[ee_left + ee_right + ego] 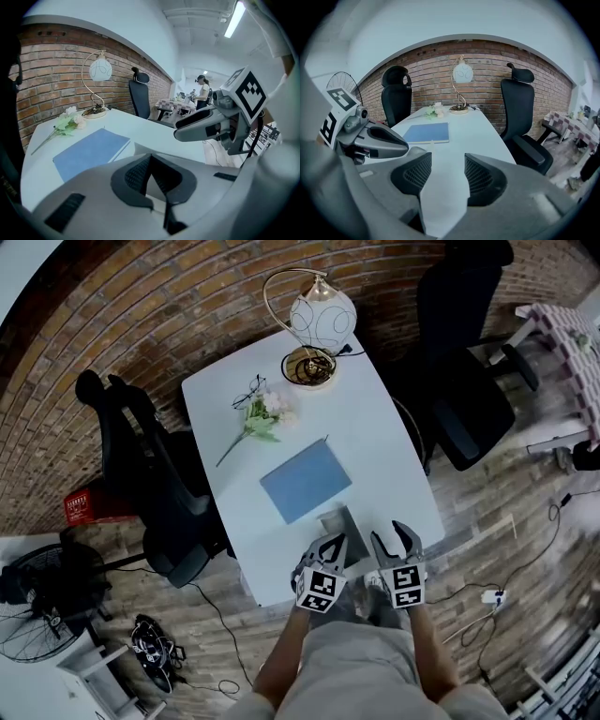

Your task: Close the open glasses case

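glasses case (339, 520) sits at white table's (394, 456) near edge; left gripper (330, 541) jaws pinched together, right gripper (389, 532) jaws spread.

I see a flat blue rectangular notebook (306, 480) on the plain white tabletop (394, 456), a grey open glasses case (339, 524) at its near edge, and a red-brown brick wall (187, 315) behind.

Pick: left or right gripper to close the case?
Left. The left gripper sits at the open glasses case, fingers together, probably able to push it shut. The right gripper is off to its side over the table, fingers apart.
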Demonstrator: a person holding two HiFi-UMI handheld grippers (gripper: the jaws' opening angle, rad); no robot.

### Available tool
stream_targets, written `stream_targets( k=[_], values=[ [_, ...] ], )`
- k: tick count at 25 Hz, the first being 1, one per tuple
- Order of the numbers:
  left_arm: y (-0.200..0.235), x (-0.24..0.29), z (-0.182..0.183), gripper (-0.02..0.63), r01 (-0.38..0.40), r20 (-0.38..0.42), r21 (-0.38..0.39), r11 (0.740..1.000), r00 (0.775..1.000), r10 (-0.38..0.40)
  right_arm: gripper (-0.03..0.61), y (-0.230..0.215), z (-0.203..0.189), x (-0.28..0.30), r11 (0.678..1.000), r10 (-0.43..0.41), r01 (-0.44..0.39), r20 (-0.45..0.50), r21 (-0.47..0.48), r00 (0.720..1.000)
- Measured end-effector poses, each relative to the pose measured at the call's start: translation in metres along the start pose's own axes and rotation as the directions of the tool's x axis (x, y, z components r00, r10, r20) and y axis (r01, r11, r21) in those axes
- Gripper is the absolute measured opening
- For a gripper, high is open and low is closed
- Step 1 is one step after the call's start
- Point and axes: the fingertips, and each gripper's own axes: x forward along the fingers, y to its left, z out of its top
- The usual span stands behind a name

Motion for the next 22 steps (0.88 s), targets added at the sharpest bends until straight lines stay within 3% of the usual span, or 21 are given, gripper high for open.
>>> stream_targets(
  k=[22],
  values=[
    [-0.019,0.031,-0.015,0.003,0.064,-0.074,0.002,0.998,0.995,-0.063,0.222,0.0,-0.027,0.016,1.0,0.023,-0.023,-0.064,0.003,0.998]
  ],
)
